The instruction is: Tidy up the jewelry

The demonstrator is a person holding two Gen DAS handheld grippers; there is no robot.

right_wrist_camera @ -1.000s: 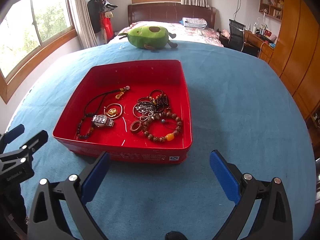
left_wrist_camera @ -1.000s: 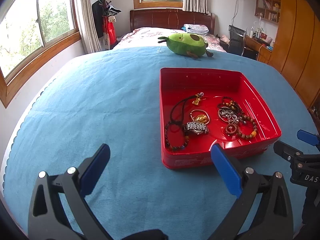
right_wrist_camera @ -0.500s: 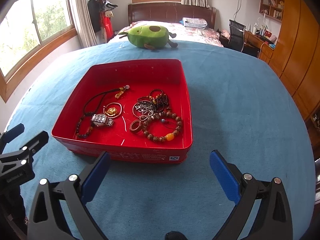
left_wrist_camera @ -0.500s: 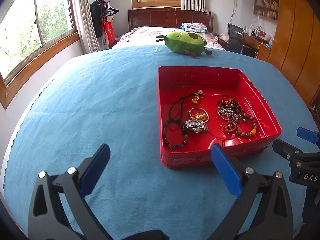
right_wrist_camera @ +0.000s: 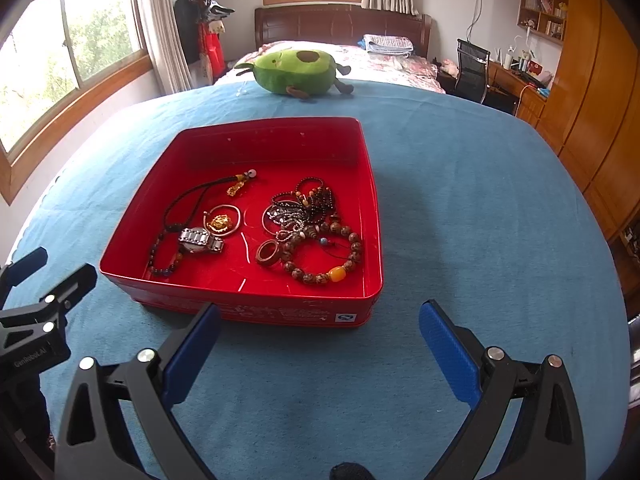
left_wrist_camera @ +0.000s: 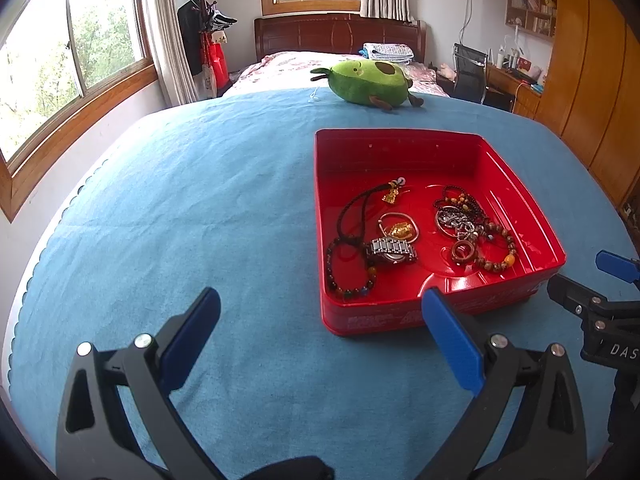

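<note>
A red tray (left_wrist_camera: 400, 320) (right_wrist_camera: 256, 312) sits on the blue cloth and holds a pile of jewelry: a black cord necklace (right_wrist_camera: 192, 204), a metal watch (right_wrist_camera: 200, 240), a gold pendant ring (right_wrist_camera: 222, 222), a brown bead bracelet (right_wrist_camera: 332, 264), a wooden ring (right_wrist_camera: 267, 252) and tangled chains (right_wrist_camera: 296, 208). My left gripper (left_wrist_camera: 320, 320) is open and empty, in front of the tray's near left corner. My right gripper (right_wrist_camera: 318, 332) is open and empty, in front of the tray's near edge.
A green avocado plush (left_wrist_camera: 368, 80) (right_wrist_camera: 296, 72) lies at the far edge of the blue cloth (left_wrist_camera: 180, 200). Behind it stand a bed, a window wall on the left and wooden wardrobes on the right.
Both grippers stay open and empty. The views have shifted only slightly; the tray and jewelry have not moved.
</note>
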